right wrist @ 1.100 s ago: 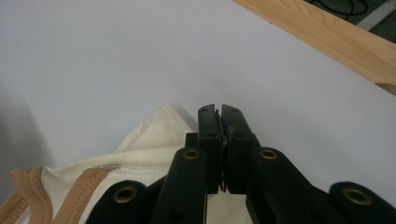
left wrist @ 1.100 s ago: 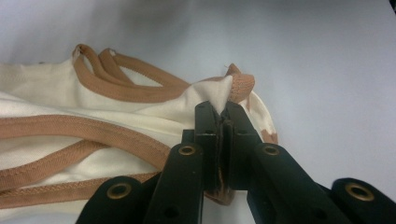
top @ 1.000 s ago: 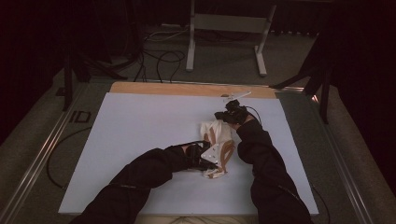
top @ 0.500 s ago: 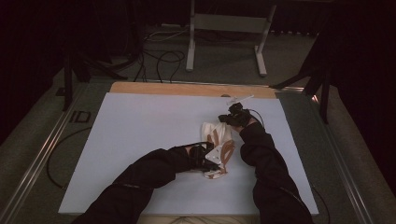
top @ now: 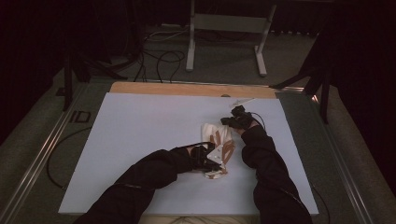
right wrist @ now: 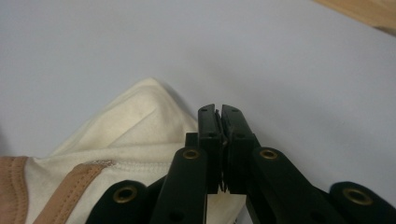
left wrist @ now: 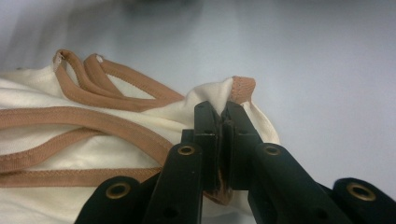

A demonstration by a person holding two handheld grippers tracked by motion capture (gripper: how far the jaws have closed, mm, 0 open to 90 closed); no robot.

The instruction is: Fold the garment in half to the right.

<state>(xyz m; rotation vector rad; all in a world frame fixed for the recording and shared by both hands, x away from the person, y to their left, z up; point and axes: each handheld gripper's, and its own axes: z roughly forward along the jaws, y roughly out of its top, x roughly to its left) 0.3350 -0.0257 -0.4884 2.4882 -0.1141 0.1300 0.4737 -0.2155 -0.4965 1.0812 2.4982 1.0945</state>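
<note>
A cream garment (top: 218,142) with tan trim lies bunched on the white table sheet (top: 140,140), right of the middle. My left gripper (top: 214,162) is at its near end, shut on a tan-edged corner of the garment (left wrist: 93,154); the jaws (left wrist: 223,109) pinch that hem, and several tan straps lie to their left. My right gripper (top: 232,122) sits at the garment's far right edge. Its jaws (right wrist: 219,109) are pressed together with the cream garment (right wrist: 126,135) running in under them, low over the sheet.
A wooden strip (top: 187,88) borders the sheet's far edge, with a small white scrap (top: 243,100) just before it. Beyond stand a metal frame's legs (top: 191,46) and floor cables (top: 159,56). Bare sheet spreads to the left of the garment.
My right gripper has sunk a little toward the sheet with its edge of the cloth. The left gripper and its corner have stayed in place.
</note>
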